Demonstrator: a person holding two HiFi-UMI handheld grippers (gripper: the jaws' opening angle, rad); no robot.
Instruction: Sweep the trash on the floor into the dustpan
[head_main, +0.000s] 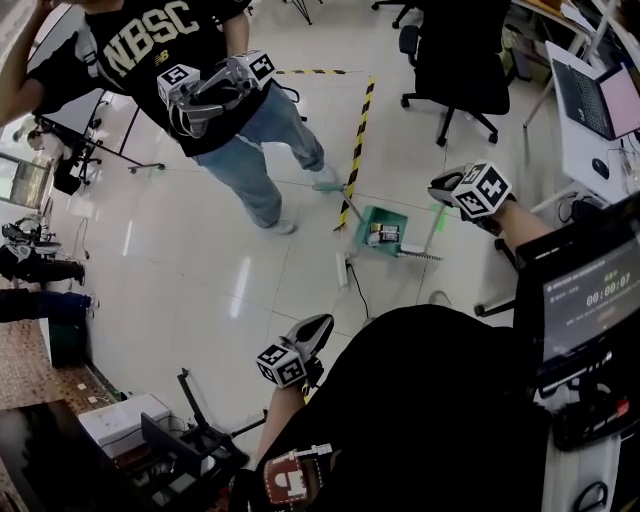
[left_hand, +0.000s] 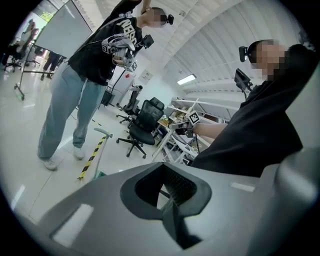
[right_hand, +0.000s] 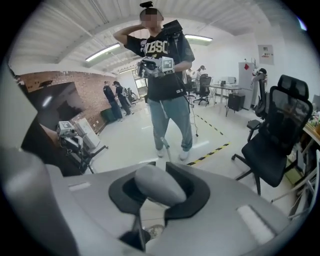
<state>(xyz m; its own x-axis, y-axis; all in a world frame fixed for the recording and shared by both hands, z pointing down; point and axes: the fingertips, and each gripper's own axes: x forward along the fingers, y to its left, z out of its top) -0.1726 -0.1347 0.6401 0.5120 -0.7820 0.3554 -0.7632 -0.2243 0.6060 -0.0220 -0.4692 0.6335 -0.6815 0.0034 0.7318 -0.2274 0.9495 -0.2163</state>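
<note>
A green dustpan (head_main: 383, 228) stands on the white floor with some trash inside it, its long handle (head_main: 338, 190) rising toward a standing person's feet. A small broom head (head_main: 418, 256) rests on the floor just right of the pan. Its thin shaft rises to my right gripper (head_main: 447, 186), which is shut on the rounded grey broom handle (right_hand: 156, 185). My left gripper (head_main: 311, 334) hangs low near my body, far from the pan, shut with nothing in it. From the left gripper view the dustpan handle (left_hand: 102, 133) shows at a distance.
A person in jeans (head_main: 255, 150) stands just left of the pan holding another pair of grippers (head_main: 215, 85). Yellow-black tape (head_main: 357, 140) runs across the floor. A black office chair (head_main: 455, 55) stands behind, a desk with a laptop (head_main: 598, 105) at right, and a power strip (head_main: 343, 270) lies near the pan.
</note>
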